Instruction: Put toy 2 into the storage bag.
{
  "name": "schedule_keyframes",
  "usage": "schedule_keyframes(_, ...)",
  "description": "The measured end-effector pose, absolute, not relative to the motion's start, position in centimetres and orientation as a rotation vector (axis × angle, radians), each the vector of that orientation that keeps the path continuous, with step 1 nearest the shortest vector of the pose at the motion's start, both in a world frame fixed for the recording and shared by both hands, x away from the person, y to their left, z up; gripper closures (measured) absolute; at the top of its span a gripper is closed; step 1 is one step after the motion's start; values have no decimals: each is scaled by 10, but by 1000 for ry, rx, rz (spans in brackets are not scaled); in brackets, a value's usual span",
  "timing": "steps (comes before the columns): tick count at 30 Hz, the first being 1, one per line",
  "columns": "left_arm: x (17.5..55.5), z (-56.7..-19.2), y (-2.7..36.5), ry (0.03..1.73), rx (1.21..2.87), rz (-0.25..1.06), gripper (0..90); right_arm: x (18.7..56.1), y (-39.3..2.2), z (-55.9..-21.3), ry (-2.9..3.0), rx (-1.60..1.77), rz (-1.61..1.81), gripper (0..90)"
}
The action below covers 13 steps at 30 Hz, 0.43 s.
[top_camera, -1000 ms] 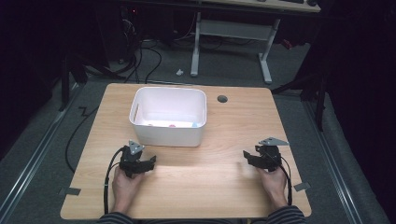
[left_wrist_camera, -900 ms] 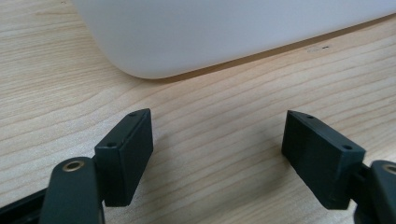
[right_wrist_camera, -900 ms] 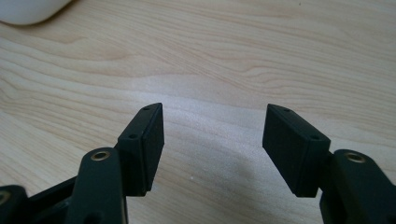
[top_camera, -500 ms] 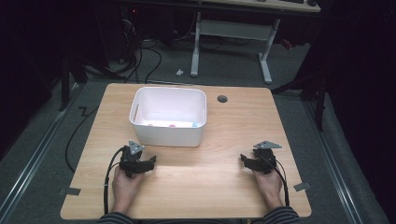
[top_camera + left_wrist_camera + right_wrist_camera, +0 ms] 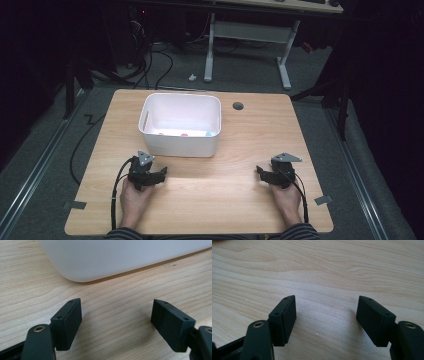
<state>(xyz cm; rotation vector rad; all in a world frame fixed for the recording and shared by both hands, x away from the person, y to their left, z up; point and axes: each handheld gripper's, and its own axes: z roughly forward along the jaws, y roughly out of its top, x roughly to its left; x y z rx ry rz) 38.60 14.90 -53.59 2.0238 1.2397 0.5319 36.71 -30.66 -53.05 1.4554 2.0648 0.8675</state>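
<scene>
A white plastic bin stands on the wooden table, left of the middle toward the back; small pink and blue items lie on its floor. My left gripper rests on the table just in front of the bin's near left corner, open and holding nothing. In the left gripper view the bin's rounded corner lies close ahead of the open left gripper. My right gripper sits low at the table's right front, open and holding nothing. Bare wood lies between the parted jaws of the right gripper.
A round cable hole is in the table behind the bin's right side. Tape marks sit at the front corners. Cables trail from both grippers toward the front edge. A desk frame and floor cables lie beyond the table.
The right gripper has slid a little to the left and nearer the front edge. The left gripper and the bin have stayed put.
</scene>
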Motion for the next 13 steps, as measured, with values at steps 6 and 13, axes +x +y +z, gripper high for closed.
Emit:
schedule_keyframes(6, 386, -536, 149, 1241, 2023, 532, 251, 367, -307, -531, 2061, 1466, 859, 275)
schedule_keyframes(13, 386, -536, 149, 1241, 2022, 533, 251, 367, -306, -531, 2045, 1492, 841, 217)
